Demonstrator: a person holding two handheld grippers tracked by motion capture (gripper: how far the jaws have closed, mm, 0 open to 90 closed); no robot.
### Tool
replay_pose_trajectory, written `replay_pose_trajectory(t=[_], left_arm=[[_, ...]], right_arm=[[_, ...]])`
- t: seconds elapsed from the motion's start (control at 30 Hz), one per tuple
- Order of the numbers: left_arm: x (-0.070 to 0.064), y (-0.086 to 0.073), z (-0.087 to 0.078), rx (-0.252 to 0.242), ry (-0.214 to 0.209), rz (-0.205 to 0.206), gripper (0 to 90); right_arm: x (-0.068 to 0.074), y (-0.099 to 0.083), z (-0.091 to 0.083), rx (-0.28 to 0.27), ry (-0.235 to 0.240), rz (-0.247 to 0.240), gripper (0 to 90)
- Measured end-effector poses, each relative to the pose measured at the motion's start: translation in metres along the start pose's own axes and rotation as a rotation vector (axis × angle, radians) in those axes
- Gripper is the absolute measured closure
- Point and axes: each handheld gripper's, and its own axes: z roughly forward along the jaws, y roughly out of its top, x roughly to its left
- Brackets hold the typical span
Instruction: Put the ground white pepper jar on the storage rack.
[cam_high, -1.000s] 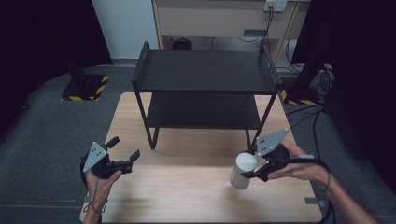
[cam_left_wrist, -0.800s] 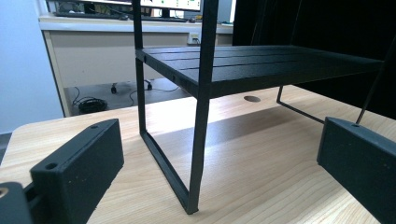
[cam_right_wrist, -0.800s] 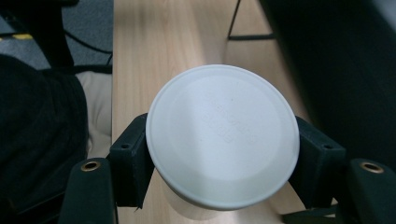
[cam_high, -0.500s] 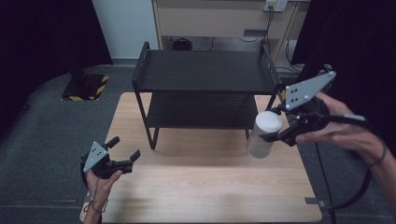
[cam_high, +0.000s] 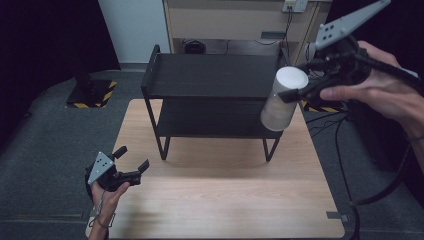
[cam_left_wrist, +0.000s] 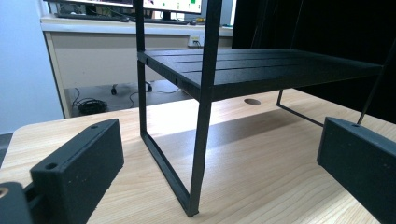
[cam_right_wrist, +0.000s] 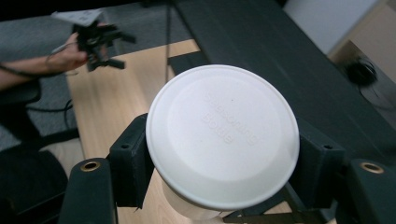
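Note:
A white lidded cup (cam_high: 281, 100) hangs in the air at the right end of the black two-level shelf (cam_high: 210, 75), level with its top board. My right gripper (cam_high: 305, 89) is shut on the cup just below its lid. In the right gripper view the round lid (cam_right_wrist: 223, 133) sits between the two black jaws, above the shelf's top board (cam_right_wrist: 299, 79). My left gripper (cam_high: 131, 165) rests open near the table's front left edge, nothing between its jaws. In the left gripper view it faces the shelf's front leg (cam_left_wrist: 201, 121).
The shelf stands at the back of the wooden table (cam_high: 225, 200). A beige cabinet (cam_high: 235, 20) and cables lie on the floor behind. A black-and-yellow floor base (cam_high: 90, 92) stands at the left. The person's left hand and gripper (cam_right_wrist: 95, 39) appear far off in the right gripper view.
My right gripper has lifted the cup from the table's right side up and back to the height of the shelf's top board. The left gripper has stayed put.

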Motion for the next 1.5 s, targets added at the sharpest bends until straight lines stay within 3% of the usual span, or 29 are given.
replay_pose_trajectory(t=[0.33,0.5,0.63,0.77,1.07,1.5], left_arm=[[0.000,0.000,0.000,-0.002,-0.002,0.001,0.0],[0.001,0.000,-0.001,-0.007,0.000,-0.004,0.0],[0.001,0.000,-0.001,-0.005,-0.001,-0.004,0.0],[0.002,0.000,0.000,-0.003,-0.002,-0.004,0.0],[0.003,-0.001,0.000,-0.002,-0.003,-0.007,0.0],[0.003,-0.001,0.000,-0.001,-0.005,-0.005,0.0]], right_arm=[[-0.020,0.040,0.008,0.022,-0.141,0.121,33.0],[-0.037,0.052,0.026,0.038,-0.219,0.180,33.1],[-0.055,0.054,0.047,0.033,-0.262,0.244,33.1],[-0.067,0.054,0.066,0.044,-0.318,0.273,33.1],[-0.091,0.052,0.082,0.063,-0.345,0.338,33.1],[-0.094,0.048,0.092,0.087,-0.357,0.347,32.9]])
